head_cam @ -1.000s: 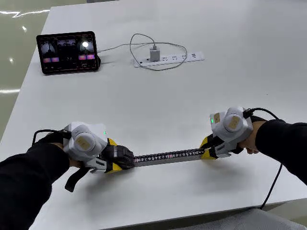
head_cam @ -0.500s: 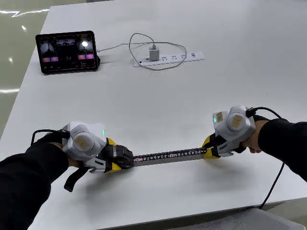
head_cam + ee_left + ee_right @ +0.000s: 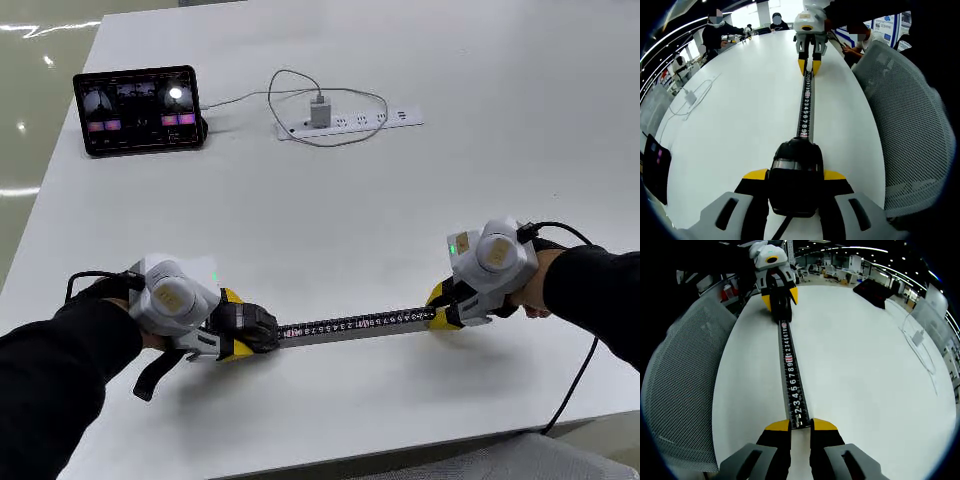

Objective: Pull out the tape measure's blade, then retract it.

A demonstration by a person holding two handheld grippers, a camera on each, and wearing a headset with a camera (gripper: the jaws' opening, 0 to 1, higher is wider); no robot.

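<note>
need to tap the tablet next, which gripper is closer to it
Left. The left gripper, shut on the tape measure case, sits on the tablet side of the table; the right gripper, pinching the blade end, is farther off to the right.

The blade carries printed numerals, 2 through 9 legible.

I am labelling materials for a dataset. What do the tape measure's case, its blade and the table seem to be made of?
The case looks like black plastic or rubber, semi-gloss, with soft highlights. The blade is likely thin painted metal: dark, flat, printed white numerals. The table seems smooth white laminate, faintly shiny, without grain.
</note>
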